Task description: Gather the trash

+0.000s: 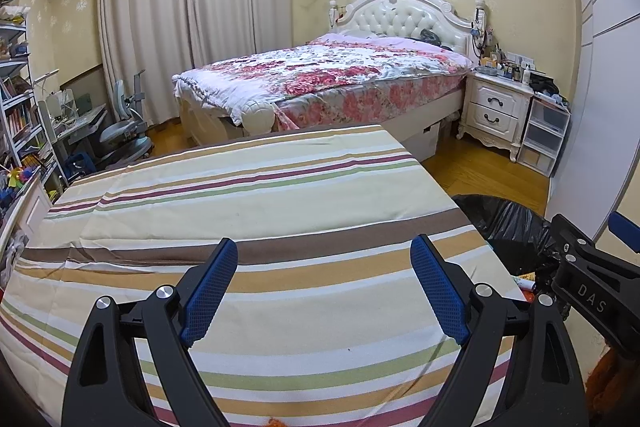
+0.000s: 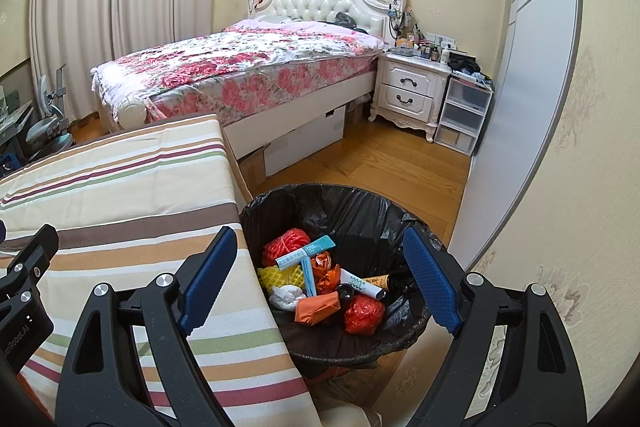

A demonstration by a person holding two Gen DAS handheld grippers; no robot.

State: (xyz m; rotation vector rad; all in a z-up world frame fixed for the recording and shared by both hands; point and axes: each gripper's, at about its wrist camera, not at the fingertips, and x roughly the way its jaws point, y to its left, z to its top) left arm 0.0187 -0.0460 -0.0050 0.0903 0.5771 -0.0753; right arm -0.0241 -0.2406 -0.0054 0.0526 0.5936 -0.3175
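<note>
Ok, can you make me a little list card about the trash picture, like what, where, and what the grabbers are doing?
bin: trash bin lined with a black bag, on the wood floor beside the striped table
inside the bin: red mesh ball, teal tube box, orange wrapper, white crumpled wad
left gripper: open, empty, over the table
right gripper: open, empty, above the bin
trash on the table: none visible

A black-lined trash bin (image 2: pixel 340 211) stands right of the table, holding mixed trash (image 2: pixel 320 281): wrappers, tubes, red netting.
</note>
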